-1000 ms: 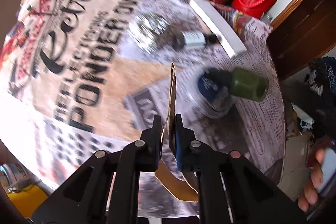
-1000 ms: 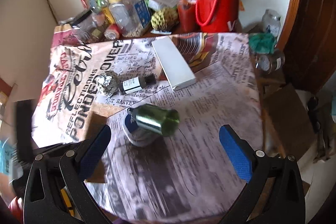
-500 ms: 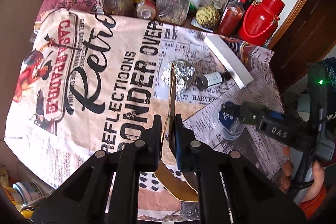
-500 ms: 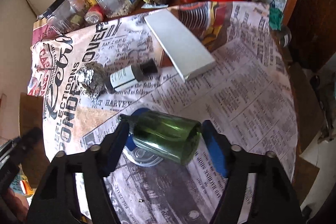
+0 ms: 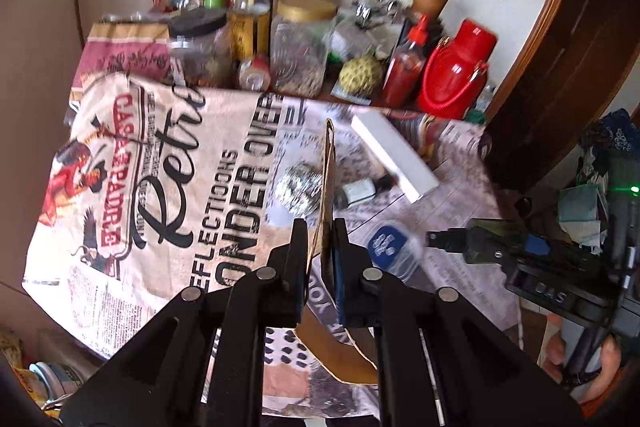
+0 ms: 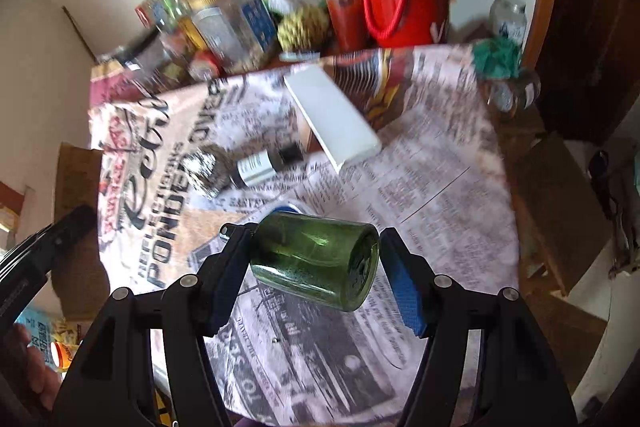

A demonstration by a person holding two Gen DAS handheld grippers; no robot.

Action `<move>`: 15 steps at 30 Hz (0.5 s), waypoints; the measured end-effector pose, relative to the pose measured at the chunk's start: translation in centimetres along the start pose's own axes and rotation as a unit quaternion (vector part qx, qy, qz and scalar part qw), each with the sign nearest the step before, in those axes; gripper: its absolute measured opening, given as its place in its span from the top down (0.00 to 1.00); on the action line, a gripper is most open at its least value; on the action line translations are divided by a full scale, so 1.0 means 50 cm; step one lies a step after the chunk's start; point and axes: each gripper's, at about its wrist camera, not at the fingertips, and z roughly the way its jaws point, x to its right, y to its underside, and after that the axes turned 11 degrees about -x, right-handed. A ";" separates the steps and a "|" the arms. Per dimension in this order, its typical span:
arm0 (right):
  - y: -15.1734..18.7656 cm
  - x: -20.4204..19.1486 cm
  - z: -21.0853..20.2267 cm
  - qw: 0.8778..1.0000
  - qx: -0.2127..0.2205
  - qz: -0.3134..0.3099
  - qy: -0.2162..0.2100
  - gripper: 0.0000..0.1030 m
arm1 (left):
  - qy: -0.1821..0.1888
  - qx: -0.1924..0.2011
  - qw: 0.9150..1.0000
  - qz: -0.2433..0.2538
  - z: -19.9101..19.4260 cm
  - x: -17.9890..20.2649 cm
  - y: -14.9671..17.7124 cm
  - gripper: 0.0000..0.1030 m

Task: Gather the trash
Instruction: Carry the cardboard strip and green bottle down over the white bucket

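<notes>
My left gripper (image 5: 320, 259) is shut on a flat piece of brown cardboard (image 5: 329, 183), held edge-on above the table's near side. My right gripper (image 6: 316, 267) is shut on a green glass bottle (image 6: 316, 263), held sideways and lifted off the table; it also shows in the left wrist view (image 5: 480, 247). On the newspaper-print cloth lie a crumpled foil ball (image 6: 204, 169), a small dark bottle with a white label (image 6: 264, 167), a clear plastic container with a blue lid (image 5: 390, 247) and a white flat box (image 6: 332, 115).
Jars, bottles, a red thermos (image 5: 456, 71) and a sauce bottle (image 5: 406, 67) crowd the table's back edge by the wall. A dark wooden door (image 5: 560, 67) stands to the right. Cluttered floor items lie past the table's right edge.
My right gripper closed around the green bottle and lifted it off the container with the blue lid. My left gripper pulled back and up with the cardboard.
</notes>
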 end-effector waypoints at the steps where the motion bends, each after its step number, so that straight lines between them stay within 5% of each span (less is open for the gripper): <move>1: 0.002 0.000 -0.014 1.000 0.008 -0.002 0.001 0.39 | 0.000 0.008 1.000 0.000 -0.014 0.008 0.002 0.90; 15: 0.082 -0.004 -0.238 0.992 0.104 -0.065 -0.020 0.39 | -0.016 0.071 0.997 -0.012 -0.174 0.101 0.105 0.90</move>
